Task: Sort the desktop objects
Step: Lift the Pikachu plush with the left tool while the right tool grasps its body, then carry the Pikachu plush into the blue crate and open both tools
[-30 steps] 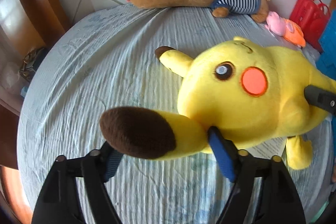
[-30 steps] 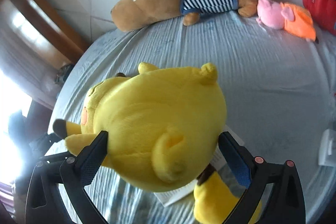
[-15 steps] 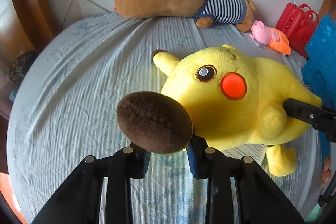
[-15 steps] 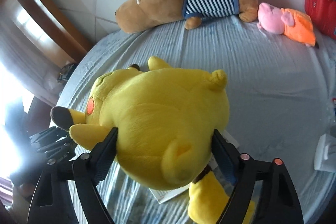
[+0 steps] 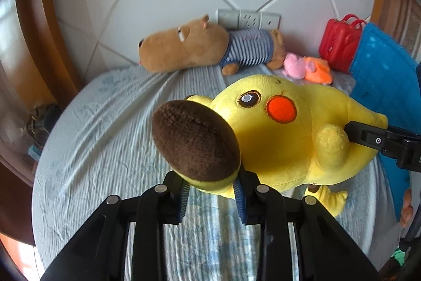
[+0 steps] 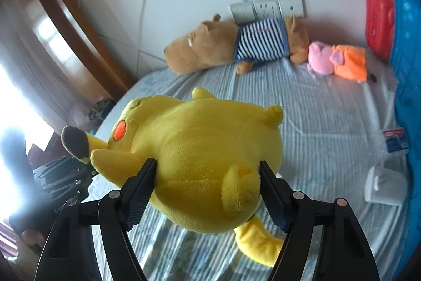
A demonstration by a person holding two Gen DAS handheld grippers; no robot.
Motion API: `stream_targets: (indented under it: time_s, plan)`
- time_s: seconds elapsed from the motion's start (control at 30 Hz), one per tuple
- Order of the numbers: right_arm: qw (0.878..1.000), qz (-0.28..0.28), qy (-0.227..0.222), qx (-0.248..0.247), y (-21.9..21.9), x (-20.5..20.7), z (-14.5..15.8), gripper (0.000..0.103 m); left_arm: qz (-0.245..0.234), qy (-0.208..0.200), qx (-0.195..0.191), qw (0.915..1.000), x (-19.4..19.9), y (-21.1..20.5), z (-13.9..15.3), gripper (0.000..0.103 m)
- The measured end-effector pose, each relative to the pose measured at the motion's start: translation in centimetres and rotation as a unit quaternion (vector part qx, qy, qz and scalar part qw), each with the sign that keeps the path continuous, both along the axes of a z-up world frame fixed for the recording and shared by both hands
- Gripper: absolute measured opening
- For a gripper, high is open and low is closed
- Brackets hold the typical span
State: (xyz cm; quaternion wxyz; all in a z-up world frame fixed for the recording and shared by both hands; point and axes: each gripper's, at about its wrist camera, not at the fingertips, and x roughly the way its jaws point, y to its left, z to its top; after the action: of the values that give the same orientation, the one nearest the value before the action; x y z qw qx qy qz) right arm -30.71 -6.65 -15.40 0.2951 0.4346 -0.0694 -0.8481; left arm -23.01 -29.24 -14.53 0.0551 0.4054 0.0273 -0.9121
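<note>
A yellow Pikachu plush (image 5: 284, 138) hangs lifted above the blue-grey cloth (image 5: 110, 128). My left gripper (image 5: 211, 191) is shut on its brown-tipped ear (image 5: 196, 141). My right gripper (image 6: 208, 183) is shut on the plush's body (image 6: 200, 159), jaws pressed into both sides; its finger also shows in the left wrist view (image 5: 368, 138). The plush's tail (image 6: 255, 238) dangles below.
A brown capybara plush in a striped shirt (image 6: 236, 44) and a pink and orange pig plush (image 6: 336, 61) lie by the back wall. A red case (image 6: 379, 20) and blue board (image 6: 407, 65) stand at right. A white cup (image 6: 384, 186) and small card (image 6: 396, 140) lie at right.
Both grippers closed on the plush, left on the ear and right on the body, and lifted it off the cloth; the paper under it is out of sight.
</note>
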Motion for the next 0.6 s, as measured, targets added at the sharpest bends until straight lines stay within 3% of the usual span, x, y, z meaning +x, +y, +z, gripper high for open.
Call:
stream_targets:
  time_s: [0.33, 0.6]
  plan:
    - [0.995, -0.03, 0.097, 0.003, 2.7, 5.2, 8.5, 0.074, -0.037, 0.075, -0.016, 0.9964, 3.7, 2.9, 7.3, 0.028]
    - [0.981, -0.071, 0.178, 0.011, 5.7, 9.0, 16.2, 0.073, -0.082, 0.134, -0.02, 0.9874, 5.3, 5.9, 14.1, 0.028]
